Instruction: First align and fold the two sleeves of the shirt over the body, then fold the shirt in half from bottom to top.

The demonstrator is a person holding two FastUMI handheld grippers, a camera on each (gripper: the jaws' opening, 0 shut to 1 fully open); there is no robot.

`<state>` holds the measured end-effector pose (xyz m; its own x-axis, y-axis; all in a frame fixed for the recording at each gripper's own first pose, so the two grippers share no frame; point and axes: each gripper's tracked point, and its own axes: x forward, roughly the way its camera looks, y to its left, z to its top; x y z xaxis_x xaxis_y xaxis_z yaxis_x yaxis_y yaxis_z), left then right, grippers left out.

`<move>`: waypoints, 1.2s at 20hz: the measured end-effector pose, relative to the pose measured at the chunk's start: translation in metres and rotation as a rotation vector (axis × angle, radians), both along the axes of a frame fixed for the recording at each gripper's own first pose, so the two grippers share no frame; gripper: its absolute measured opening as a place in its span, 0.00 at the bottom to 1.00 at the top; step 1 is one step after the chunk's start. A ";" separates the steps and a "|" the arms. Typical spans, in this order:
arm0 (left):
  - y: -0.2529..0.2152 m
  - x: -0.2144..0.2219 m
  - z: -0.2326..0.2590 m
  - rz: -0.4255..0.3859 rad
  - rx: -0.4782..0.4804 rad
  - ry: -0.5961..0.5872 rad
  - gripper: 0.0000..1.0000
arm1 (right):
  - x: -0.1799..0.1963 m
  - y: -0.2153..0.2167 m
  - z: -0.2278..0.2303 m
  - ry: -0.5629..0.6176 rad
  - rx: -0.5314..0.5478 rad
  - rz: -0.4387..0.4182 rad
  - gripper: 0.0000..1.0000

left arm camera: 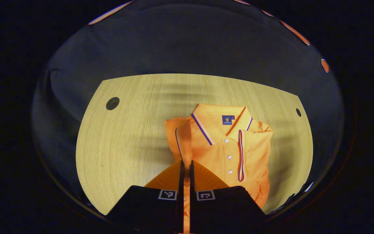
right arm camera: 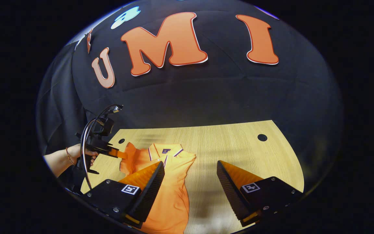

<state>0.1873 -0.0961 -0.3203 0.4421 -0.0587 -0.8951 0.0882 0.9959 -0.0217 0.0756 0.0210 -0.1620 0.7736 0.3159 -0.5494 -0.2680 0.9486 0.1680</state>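
The orange polo shirt (left arm camera: 229, 146) lies face up on the wooden table (left arm camera: 125, 136), collar toward the far edge, buttons and striped placket showing; in the left gripper view it sits a little right of the table's middle. Its sleeve (left arm camera: 248, 152) on the right side of that view is folded in over the chest, the striped cuff running down beside the placket. The other sleeve (left arm camera: 179, 136), on the left, is raised off the body and pinched by the left gripper (left arm camera: 187, 164), whose fingers stand nearly together with only a thin strip of orange cloth between them. In the right gripper view the same gripper (right arm camera: 122, 153) shows far off at the left, held by a hand (right arm camera: 80, 154) with a thin bracelet on the wrist, gripping the sleeve (right arm camera: 130, 159) beside the collar. The right gripper (right arm camera: 190, 170) hangs above the near part of the table with its fingers spread wide and nothing between them; one finger is over the shirt's lower body (right arm camera: 170, 195), the other over bare wood. Two round dark holes (left arm camera: 112, 103) mark the table's far corners, and black cloth (left arm camera: 187, 42) closes the booth behind.
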 end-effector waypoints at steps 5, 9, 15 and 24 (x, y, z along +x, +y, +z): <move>-0.041 -0.008 -0.014 -0.043 -0.077 0.029 0.19 | -0.007 -0.007 -0.009 0.026 -0.012 -0.012 0.99; -0.055 -0.016 -0.012 -0.047 -0.128 0.008 0.48 | -0.016 -0.002 -0.014 0.050 0.022 -0.010 0.99; -0.035 -0.063 0.015 -0.039 -0.158 -0.078 0.99 | -0.033 0.005 -0.027 0.092 0.011 -0.005 0.99; 0.028 -0.242 0.021 -0.044 -0.133 -0.082 0.99 | -0.134 0.011 -0.093 0.279 -0.143 0.032 0.99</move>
<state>-0.0543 -0.0677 -0.2998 0.5076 -0.1954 -0.8391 0.1384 0.9798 -0.1445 -0.0587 0.0325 -0.2546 0.5772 0.2419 -0.7799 -0.2607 0.9597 0.1047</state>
